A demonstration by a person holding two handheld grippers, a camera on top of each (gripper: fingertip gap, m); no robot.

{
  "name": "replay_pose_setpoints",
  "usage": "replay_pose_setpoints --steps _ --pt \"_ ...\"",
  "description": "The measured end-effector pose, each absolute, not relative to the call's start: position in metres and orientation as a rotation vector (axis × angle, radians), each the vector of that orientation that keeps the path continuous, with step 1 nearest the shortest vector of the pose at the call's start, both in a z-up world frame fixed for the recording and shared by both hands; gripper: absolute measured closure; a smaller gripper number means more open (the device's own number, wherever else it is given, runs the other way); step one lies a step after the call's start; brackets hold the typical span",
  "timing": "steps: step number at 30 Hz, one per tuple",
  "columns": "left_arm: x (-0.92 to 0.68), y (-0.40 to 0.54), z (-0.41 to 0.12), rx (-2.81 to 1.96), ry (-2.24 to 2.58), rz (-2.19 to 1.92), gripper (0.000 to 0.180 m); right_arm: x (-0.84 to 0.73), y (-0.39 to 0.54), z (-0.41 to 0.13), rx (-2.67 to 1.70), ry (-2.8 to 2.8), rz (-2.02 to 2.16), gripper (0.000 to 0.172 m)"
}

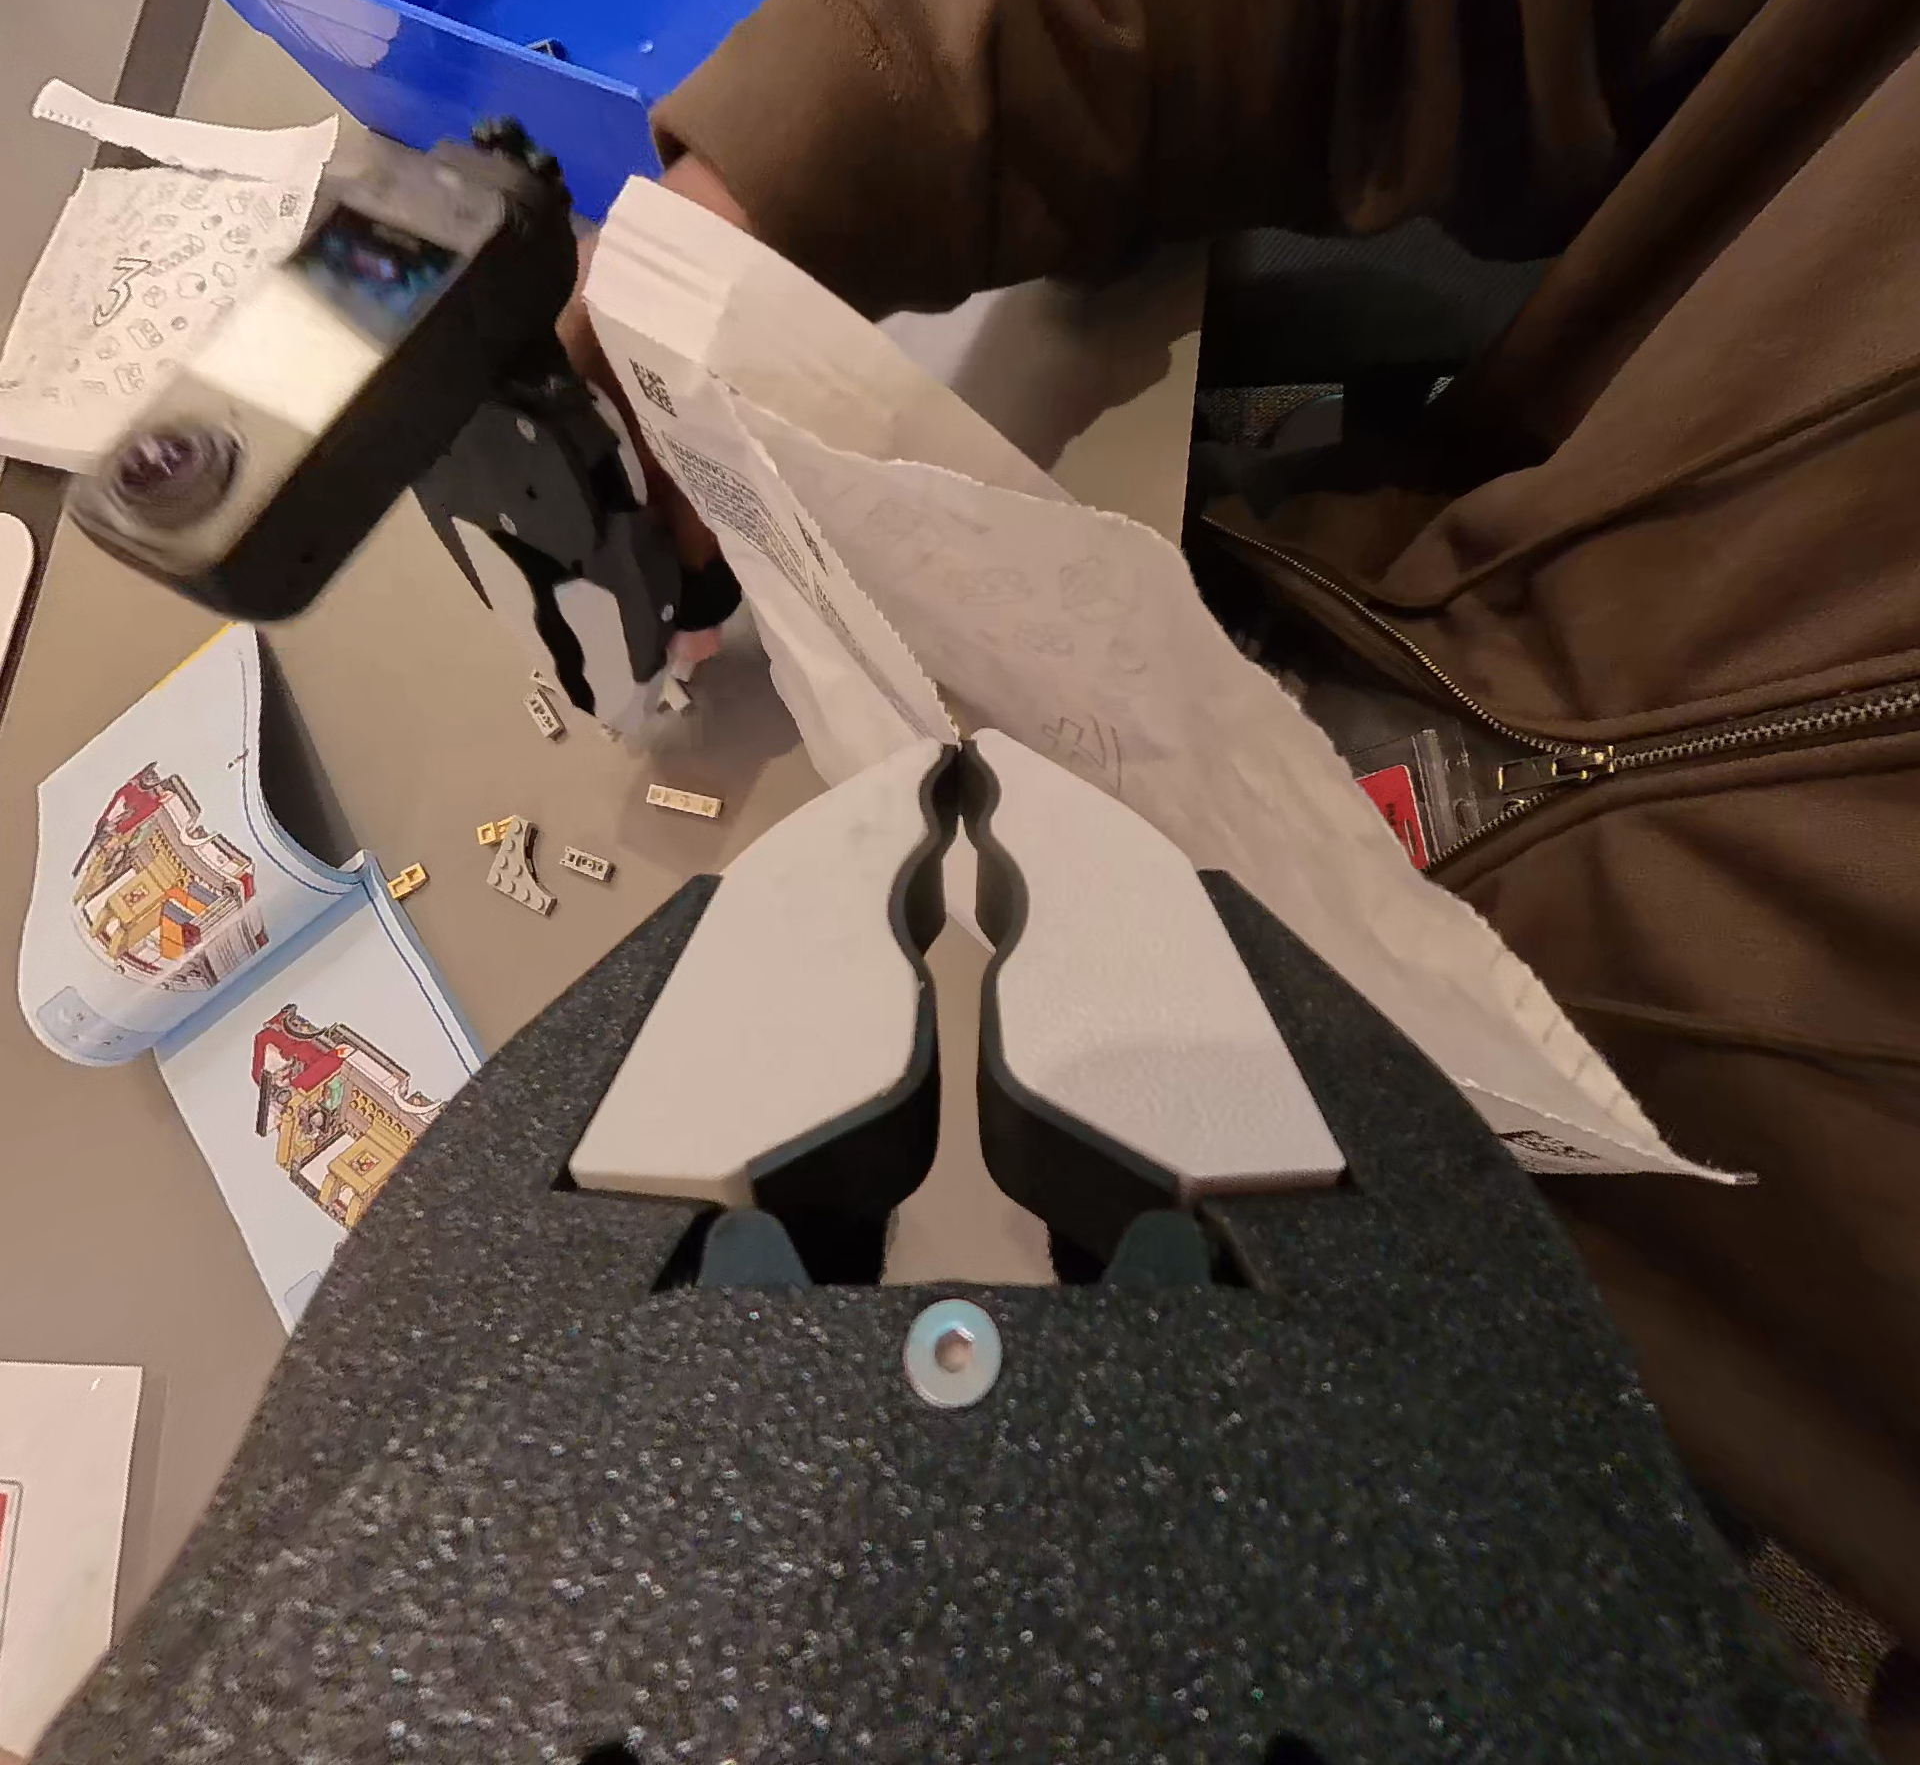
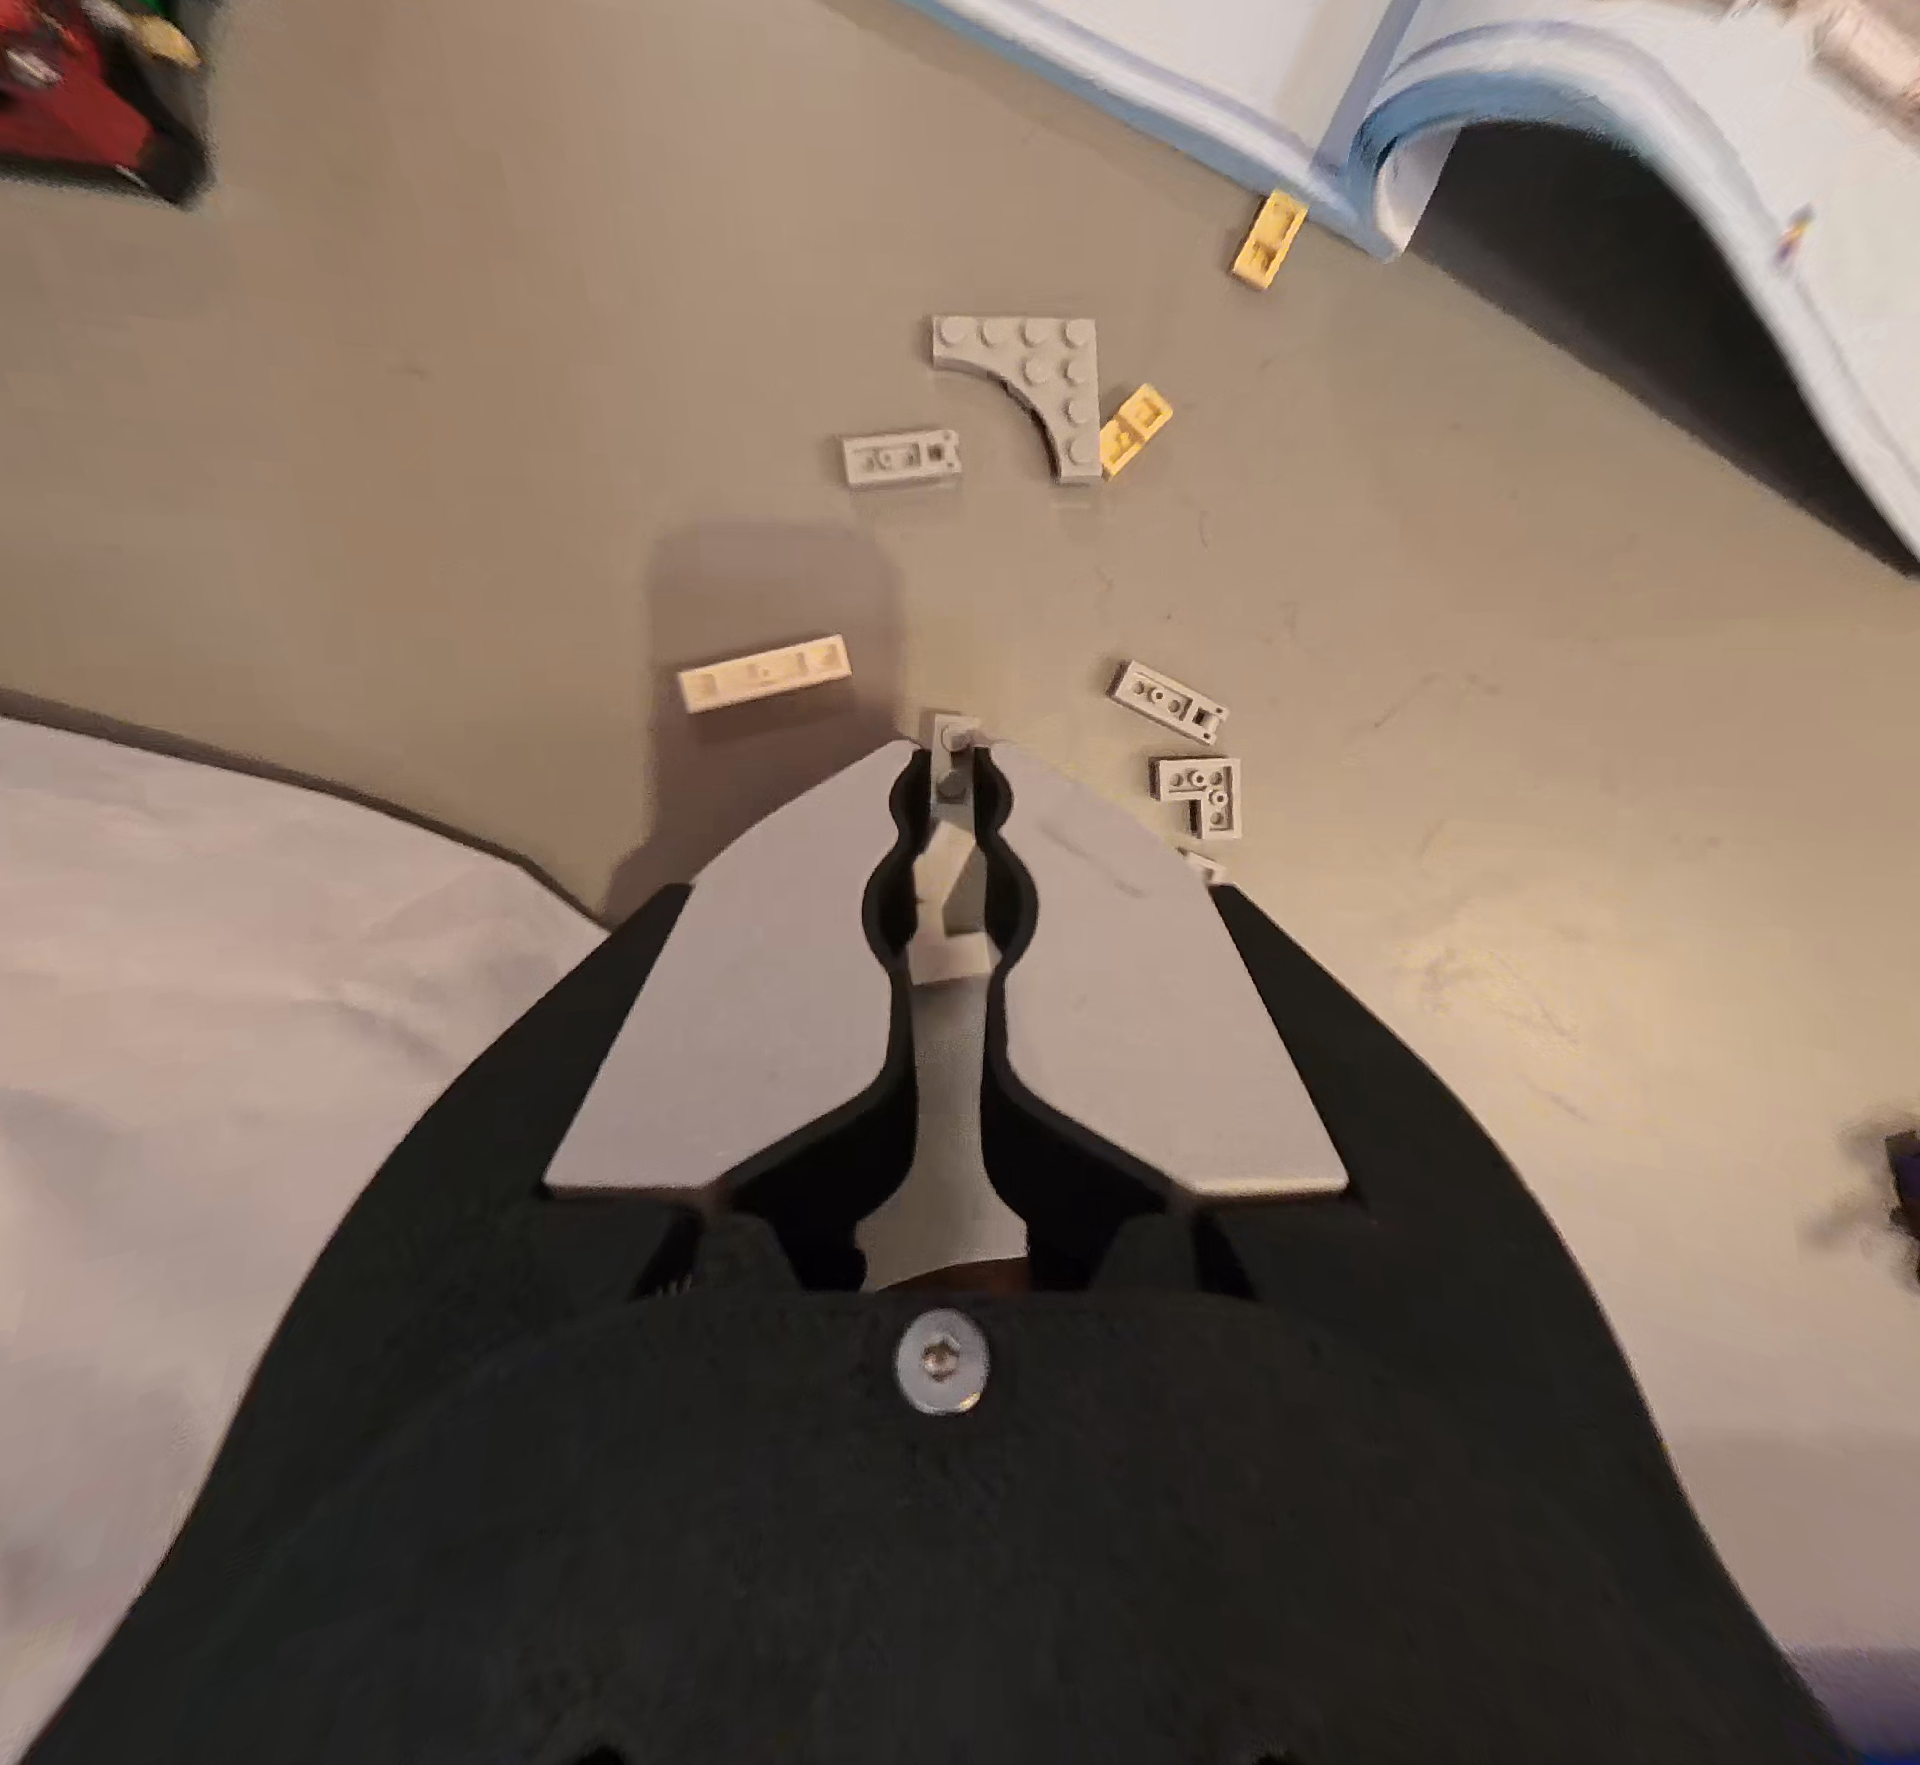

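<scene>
While the left wrist view fills with a brown sleeve [image 1: 1195, 53] at upper right, the left gripper [image 1: 958, 754] at centre is clenched on the edge of a white paper bag [image 1: 1039, 593], thin, light and easily torn, best pinched near its serrated edge; its print is left unread. Moving to the right wrist view, the right gripper [image 2: 954, 759] at centre pinches a small grey brick piece [image 2: 951, 780], rigid and slippery, above the tan table [image 2: 468, 427], loose plates nearby.

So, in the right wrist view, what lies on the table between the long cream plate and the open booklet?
Three pieces: a small grey plate, a grey corner plate with a curved cut-out, and a yellow piece touching it.
</scene>
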State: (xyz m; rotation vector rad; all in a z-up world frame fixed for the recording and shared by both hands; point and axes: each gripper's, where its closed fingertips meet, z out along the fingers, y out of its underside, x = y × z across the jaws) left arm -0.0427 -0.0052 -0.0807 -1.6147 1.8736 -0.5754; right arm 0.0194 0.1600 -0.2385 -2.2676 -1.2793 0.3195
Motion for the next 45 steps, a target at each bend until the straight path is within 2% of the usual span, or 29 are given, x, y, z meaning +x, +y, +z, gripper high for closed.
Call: replay_pose_setpoints --steps 3,9,12,18,22,28,31,34,40,45 --pt "-0.042 -0.003 -0.081 -1.623 1.863 -0.581 0.18 0.021 0.155 -0.182 -2.117 -1.22 0.414 0.164" --pt "-0.041 0.002 -0.081 -1.634 1.852 -0.586 0.18 0.024 0.087 -0.023 -1.647 -1.213 0.591 0.164" --pt "-0.038 0.004 -0.081 -1.635 1.852 -0.582 0.18 0.005 0.033 0.001 -1.515 -1.368 0.643 0.164" --pt "-0.033 0.003 -0.081 -1.638 1.849 -0.585 0.18 -0.024 -0.002 -0.044 -1.555 -1.615 0.476 0.159" --pt "-0.036 0.002 -0.08 -1.646 1.843 -0.574 0.18 -0.026 -0.003 -0.049 -1.565 -1.621 0.497 0.153" --pt "-0.044 -0.005 -0.08 -1.641 1.844 -0.594 0.18 0.003 0.048 -0.034 -1.655 -1.349 0.489 0.151" --pt "-0.048 -0.01 -0.08 -1.636 1.841 -0.599 0.18 0.026 0.086 -0.045 -1.769 -1.141 0.523 0.153" --pt "-0.05 -0.013 -0.08 -1.629 1.838 -0.601 0.18 0.039 0.113 -0.094 -1.933 -1.056 0.496 0.151" --pt "-0.049 -0.014 -0.081 -1.623 1.847 -0.605 0.18 0.051 0.134 -0.229 -2.258 -1.131 0.377 0.131" --pt "-0.049 -0.012 -0.081 -1.623 1.845 -0.612 0.18 0.048 0.141 -0.253 -2.252 -1.133 0.395 0.126"
